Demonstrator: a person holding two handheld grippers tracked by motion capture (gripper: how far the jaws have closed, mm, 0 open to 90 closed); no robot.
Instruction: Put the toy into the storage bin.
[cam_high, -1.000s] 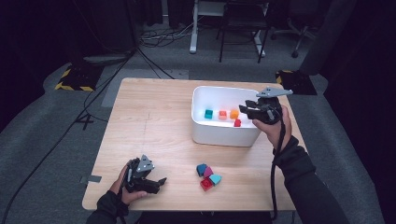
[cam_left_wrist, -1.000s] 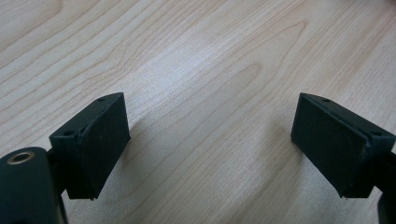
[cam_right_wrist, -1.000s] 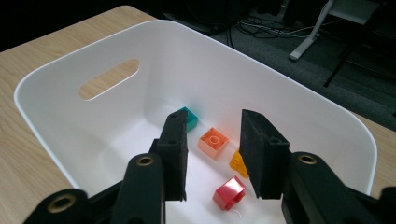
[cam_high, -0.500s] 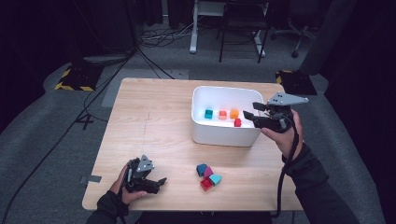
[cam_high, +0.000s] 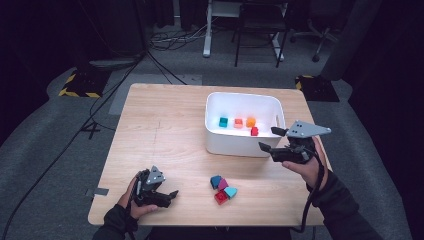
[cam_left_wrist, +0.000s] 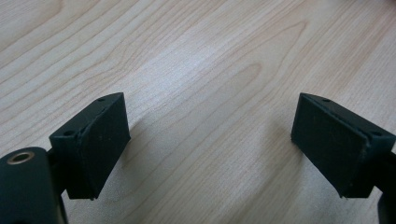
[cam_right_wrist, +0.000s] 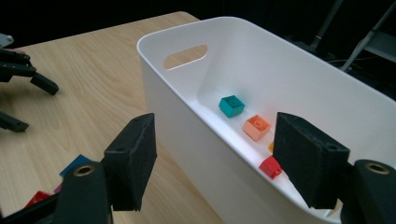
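Approx halfway: 4 bricks (cam_high: 239, 122) already in white bin (cam_high: 216, 100), 4 loose bricks (cam_high: 223, 187) left on table (cam_high: 160, 125) at bin's 6 o'clock. Right gripper (cam_high: 274, 139) jaws apart, empty, at bin's 4 o'clock. Left gripper (cam_high: 170, 196) spread, empty, at pile's 9.

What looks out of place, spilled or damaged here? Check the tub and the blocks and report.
Nothing stands out. The white tub sits upright with four blocks inside. A small cluster of blocks lies on the table, bunched together, not scattered. Both the left gripper and the right gripper are open and hold nothing.
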